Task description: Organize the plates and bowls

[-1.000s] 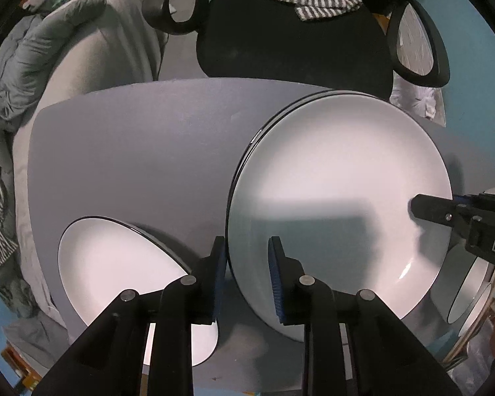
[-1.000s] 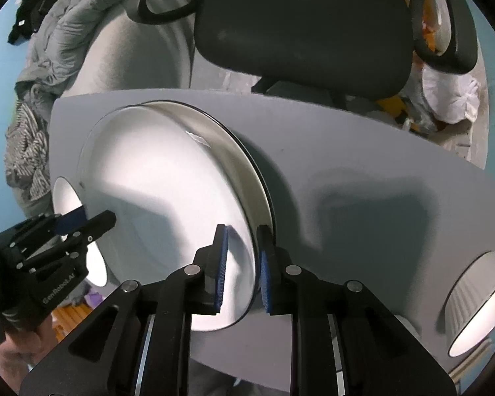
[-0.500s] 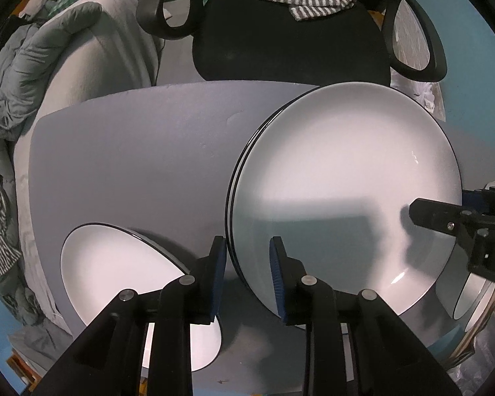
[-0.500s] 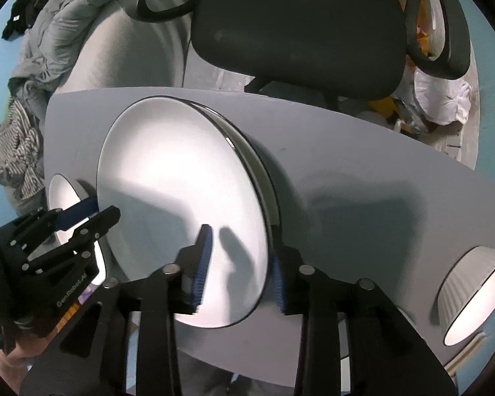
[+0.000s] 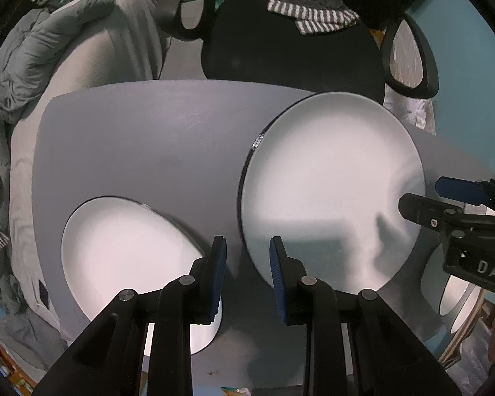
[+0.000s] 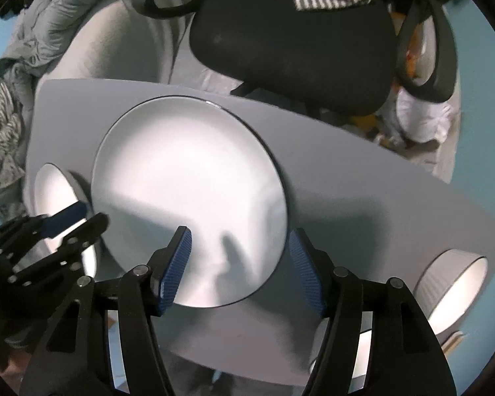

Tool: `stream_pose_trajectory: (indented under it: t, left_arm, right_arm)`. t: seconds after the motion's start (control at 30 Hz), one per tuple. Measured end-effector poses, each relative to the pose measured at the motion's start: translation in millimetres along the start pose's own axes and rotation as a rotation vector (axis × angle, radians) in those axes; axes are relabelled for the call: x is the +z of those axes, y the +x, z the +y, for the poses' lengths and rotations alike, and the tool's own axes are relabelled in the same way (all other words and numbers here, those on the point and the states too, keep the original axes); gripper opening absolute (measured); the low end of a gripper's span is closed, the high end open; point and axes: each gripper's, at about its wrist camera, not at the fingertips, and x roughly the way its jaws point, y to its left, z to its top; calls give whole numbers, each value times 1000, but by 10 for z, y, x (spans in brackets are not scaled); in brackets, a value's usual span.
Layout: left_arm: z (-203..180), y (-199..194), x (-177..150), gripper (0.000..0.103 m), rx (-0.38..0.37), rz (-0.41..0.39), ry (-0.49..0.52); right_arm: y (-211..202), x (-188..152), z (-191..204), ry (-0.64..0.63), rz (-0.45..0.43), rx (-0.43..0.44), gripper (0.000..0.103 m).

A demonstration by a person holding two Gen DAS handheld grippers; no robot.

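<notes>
Grey surface (image 5: 142, 151) carries all the crockery; a black office chair (image 6: 293, 39) stands beyond its far edge.

Large white plate (image 6: 188, 191) lies flat near the middle of the surface, apparently on top of at least one more plate; a dark second rim shows at its left edge in the left wrist view, exact count not readable. Smaller white plate (image 5: 128, 257) sits to its left, apart from the stack. Ribbed white bowl (image 6: 455, 290) stands at the right end of the surface, well apart from the plates.

Right gripper (image 6: 241, 270): jaws opening, plate edge below and between them, pads not pressing on it. Left gripper (image 5: 247, 277): jaws narrowly apart, nothing between them, hanging just left of the large plate's near rim.

Step in hand, judged: release of the large plate onto the stack.

Next move probably calls for lifting both grippers clear without nudging the stack, then taking the smaller plate or bowl by its rim.
</notes>
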Motion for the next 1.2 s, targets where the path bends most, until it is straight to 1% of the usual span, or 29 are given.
stream_pose_trajectory:
  t: [0.07,0.1,0.13,0.17,0.27,0.37,0.5,0.63,0.7,0.77,0.93,1.2]
  left_arm:
    - [44,-53,-36,28,-4,-14,-13]
    - [79,-95,-70,33,-6,-22,-22]
    - [97,-123,-94,35,-5,-27,-28]
    - [117,-160,-126,38,-5,-38,-34]
    - [177,-298,-247,41,-1,-76,-38]
    - [259,-402,-336,47,3,-104,-46]
    - [393,-493,-485,48,-11,-120,-60]
    - [519,-564,-641,48,-5,-136,-70]
    - [584,-567,-692,48,-2,-137,-82]
    - [659,-560,-738,48,-3,-135,-100]
    - [844,-538,-843,48,2,-129,-147]
    - [1192,-493,-1042,48,10,-128,-232]
  right_arm:
    - [-52,-36,54,-26,-23,-29,64]
    - [-79,-56,63,-34,-30,-35,65]
    - [-113,-79,100,-49,-43,-43,69]
    - [-134,-77,124,-60,-52,-51,70]
    - [-201,-129,207,-98,-76,-85,70]
    - [-239,-183,312,-130,-80,-91,70]
    - [-295,-281,461,-172,-90,-100,70]
    - [-286,-364,608,-205,-70,-66,70]
    - [-294,-401,675,-219,-74,-58,70]
    - [-309,-435,767,-236,-85,-65,70]
    - [-299,-485,958,-279,-82,-52,70]
    - [-253,-484,1278,-361,-75,-34,70]
